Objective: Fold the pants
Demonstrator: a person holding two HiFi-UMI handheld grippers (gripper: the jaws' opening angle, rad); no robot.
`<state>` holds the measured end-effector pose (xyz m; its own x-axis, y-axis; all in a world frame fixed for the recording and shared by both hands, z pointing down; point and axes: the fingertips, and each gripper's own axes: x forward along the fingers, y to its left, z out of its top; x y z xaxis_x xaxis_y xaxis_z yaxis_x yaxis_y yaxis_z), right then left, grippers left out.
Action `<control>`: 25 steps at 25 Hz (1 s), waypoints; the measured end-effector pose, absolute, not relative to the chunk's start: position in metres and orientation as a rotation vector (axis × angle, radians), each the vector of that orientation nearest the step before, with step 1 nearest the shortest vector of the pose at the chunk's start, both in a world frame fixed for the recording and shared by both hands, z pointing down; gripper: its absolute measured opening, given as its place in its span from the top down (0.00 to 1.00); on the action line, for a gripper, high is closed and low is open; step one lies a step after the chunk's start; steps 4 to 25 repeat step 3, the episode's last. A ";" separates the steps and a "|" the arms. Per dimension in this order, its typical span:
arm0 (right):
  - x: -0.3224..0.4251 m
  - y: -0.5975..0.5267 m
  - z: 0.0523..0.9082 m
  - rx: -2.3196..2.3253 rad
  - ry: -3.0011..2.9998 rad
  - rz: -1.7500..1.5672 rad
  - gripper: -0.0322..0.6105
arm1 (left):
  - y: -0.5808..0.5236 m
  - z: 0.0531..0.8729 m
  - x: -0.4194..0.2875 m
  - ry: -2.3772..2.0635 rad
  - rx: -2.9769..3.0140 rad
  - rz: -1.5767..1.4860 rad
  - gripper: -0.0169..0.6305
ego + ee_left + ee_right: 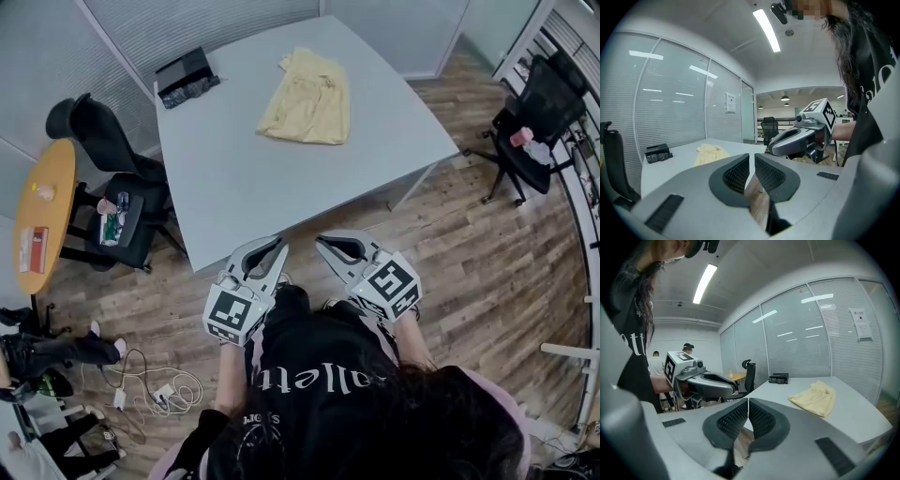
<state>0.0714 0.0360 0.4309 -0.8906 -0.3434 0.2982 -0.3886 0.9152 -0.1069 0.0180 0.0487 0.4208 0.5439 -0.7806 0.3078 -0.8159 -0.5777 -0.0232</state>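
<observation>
Pale yellow pants (307,98) lie crumpled on the far half of the grey table (253,178); they also show in the left gripper view (710,153) and the right gripper view (814,398). My left gripper (280,246) and right gripper (322,242) hover side by side just off the table's near edge, above the wooden floor. Both are shut with nothing between the jaws. Each gripper appears in the other's view: the right gripper (772,145) and the left gripper (739,391).
A black box (185,75) sits at the table's far left corner. A black office chair (111,173) stands left of the table, beside a round orange table (42,211). Another black chair (530,117) is at the right. Cables (150,389) lie on the floor.
</observation>
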 end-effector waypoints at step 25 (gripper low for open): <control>0.075 0.038 0.431 0.548 -2.801 0.240 0.91 | 0.052 0.421 0.021 -1.375 2.649 0.439 0.89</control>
